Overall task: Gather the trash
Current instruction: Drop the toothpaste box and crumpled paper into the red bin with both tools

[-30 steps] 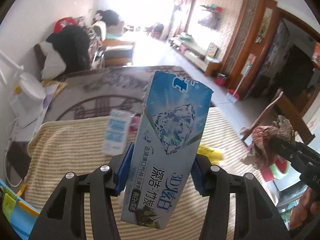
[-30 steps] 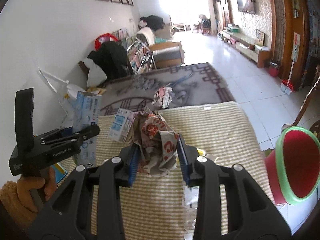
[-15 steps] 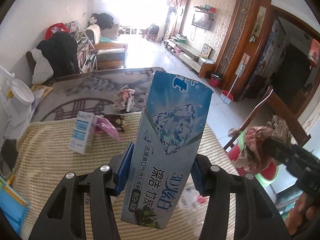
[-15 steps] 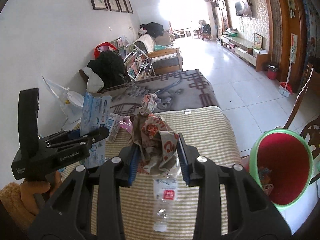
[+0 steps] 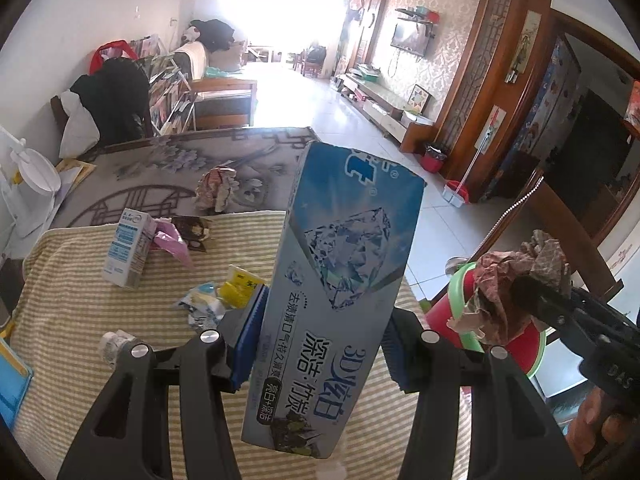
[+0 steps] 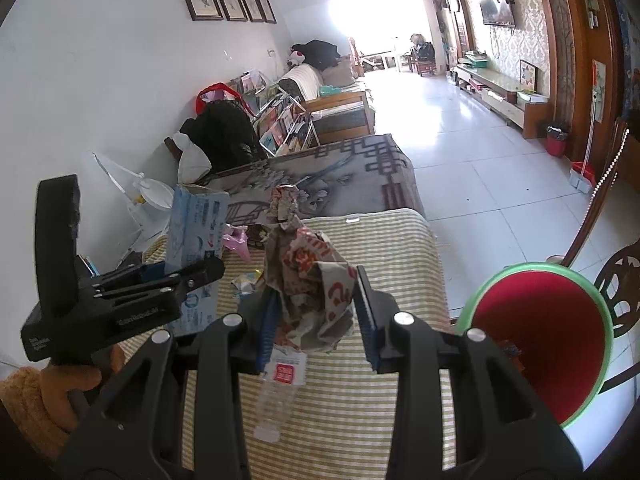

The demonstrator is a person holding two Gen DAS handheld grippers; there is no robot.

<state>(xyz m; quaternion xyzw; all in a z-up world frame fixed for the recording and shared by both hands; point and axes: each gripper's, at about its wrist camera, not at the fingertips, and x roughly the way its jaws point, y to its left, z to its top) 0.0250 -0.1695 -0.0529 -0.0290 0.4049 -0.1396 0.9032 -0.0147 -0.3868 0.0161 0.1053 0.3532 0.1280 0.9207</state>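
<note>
The toothpaste box [image 5: 336,300] looks light, stiff and crushable, best held across its narrow sides; the left gripper [image 5: 320,332] clamps it there, half open, above the striped table [image 5: 80,320]. The right gripper [image 6: 316,316], nearly closed, pinches soft crumpled paper [image 6: 312,288] left of the red bin [image 6: 540,336]

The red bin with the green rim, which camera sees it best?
The right wrist view: the red bin shows its whole green rim and red inside. In the left wrist view the bin is mostly hidden behind the crumpled paper and a gripper finger.
</note>
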